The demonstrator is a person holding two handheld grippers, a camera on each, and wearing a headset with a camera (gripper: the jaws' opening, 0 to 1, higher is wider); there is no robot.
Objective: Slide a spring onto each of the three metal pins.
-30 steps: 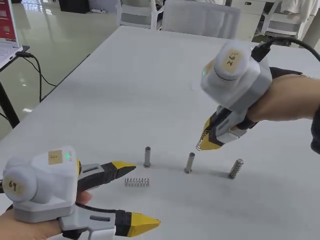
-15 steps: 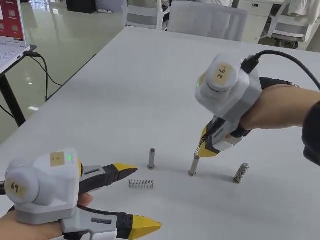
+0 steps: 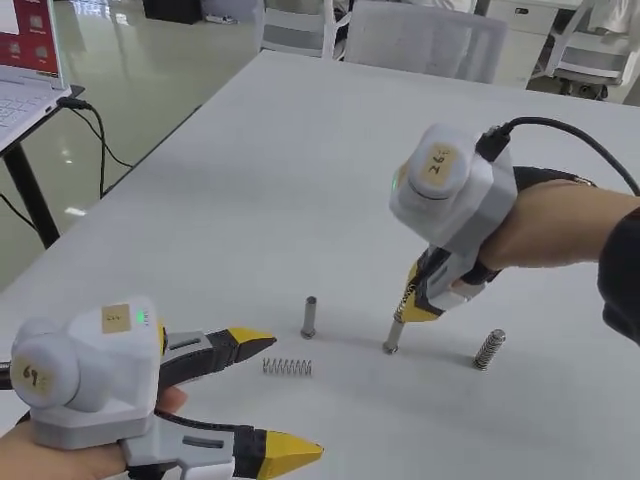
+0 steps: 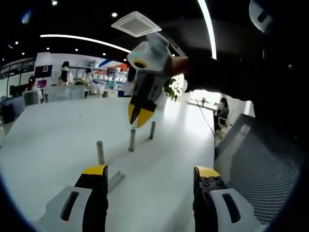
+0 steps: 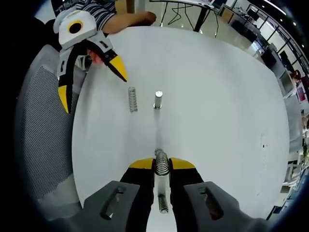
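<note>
Three metal pins stand upright on the white table. The left pin is bare. My right gripper is shut on a spring, held upright with its lower end at the top of the middle pin. The right pin wears a spring. A loose spring lies flat in front of the left pin. My left gripper hovers open near the table's front edge, its upper tip close to that loose spring. In the left gripper view the right gripper hangs over the middle pin.
A laptop sits on a side desk at the far left, a cable hanging from it. Chairs stand at the table's far end. A mesh chair is close behind my left gripper. The table's left edge runs diagonally.
My right gripper has come down and slightly left with its spring, from above the middle pin to the pin's top. The left gripper has stayed put.
</note>
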